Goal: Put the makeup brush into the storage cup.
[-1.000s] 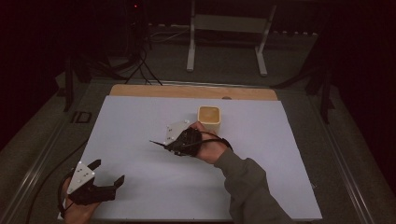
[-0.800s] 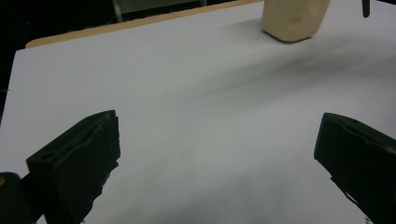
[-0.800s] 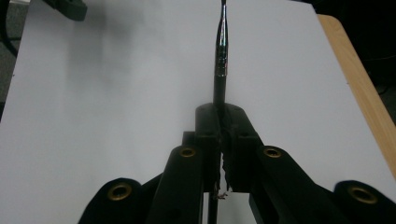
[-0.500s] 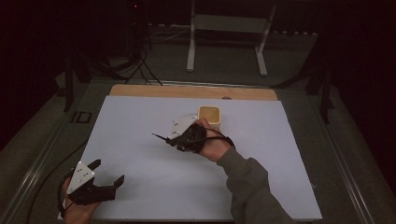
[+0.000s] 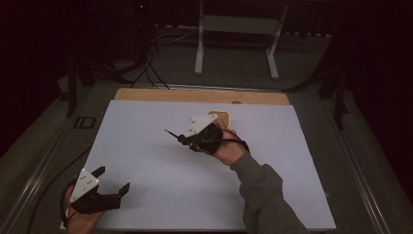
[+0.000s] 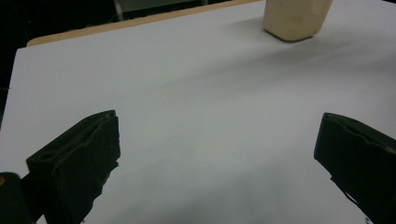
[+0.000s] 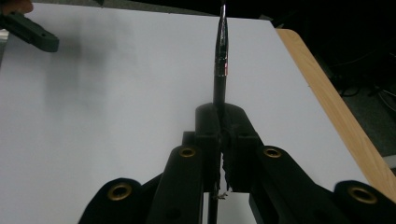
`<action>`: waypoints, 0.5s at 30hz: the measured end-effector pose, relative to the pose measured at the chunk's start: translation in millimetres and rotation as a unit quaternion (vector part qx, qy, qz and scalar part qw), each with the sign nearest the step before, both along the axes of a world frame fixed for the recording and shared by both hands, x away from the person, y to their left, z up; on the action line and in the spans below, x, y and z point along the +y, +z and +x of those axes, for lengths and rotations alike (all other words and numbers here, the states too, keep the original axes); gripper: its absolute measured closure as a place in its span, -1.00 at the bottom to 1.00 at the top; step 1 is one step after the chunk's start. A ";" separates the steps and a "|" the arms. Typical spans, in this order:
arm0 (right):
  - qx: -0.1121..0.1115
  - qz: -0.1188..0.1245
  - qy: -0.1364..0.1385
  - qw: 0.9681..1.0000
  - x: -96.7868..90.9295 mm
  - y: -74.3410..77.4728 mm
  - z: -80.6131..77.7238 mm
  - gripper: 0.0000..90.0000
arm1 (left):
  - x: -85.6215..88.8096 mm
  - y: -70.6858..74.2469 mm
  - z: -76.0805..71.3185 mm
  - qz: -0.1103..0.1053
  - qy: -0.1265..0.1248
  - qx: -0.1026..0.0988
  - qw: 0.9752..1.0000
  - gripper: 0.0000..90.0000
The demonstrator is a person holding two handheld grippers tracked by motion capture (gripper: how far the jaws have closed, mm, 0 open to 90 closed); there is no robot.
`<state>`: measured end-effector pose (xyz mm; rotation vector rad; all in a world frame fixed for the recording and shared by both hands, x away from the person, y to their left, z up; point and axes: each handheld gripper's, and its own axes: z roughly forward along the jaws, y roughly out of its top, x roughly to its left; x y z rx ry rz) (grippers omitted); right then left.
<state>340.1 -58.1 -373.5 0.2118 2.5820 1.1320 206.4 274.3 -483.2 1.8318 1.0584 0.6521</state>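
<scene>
A slim, glossy black pen point(image 7: 220, 56) is being clamped between the closed matte jaws of the right gripper point(image 5: 182, 139), above the smooth white sheet point(image 5: 146, 146). The left gripper point(image 5: 113, 181) is being held with blocky jaws wide apart, nothing between them. A squat cream cup point(image 6: 295, 18) is standing near the sheet's far edge.

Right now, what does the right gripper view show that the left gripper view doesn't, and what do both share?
Right gripper view: the right gripper shut on a dark pen that points away over the sheet, and the wooden board edge beside it. Left gripper view: the left gripper with jaws wide apart and nothing between them, and a cream-coloured container at the far side. Both: the white sheet.
</scene>
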 end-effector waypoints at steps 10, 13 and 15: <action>-0.003 0.026 -0.023 0.999 -8.0 1.4 5.1 0.90 | -0.1 0.0 0.0 0.000 0.000 0.000 1.000 -0.96; 0.001 0.035 -0.030 0.999 -10.8 2.0 7.7 0.90 | -0.1 0.0 0.1 0.000 0.000 0.000 1.000 -0.96; 0.004 0.043 -0.037 0.998 -13.1 2.2 9.6 0.90 | -0.1 0.0 0.0 0.001 0.000 0.000 1.000 -0.96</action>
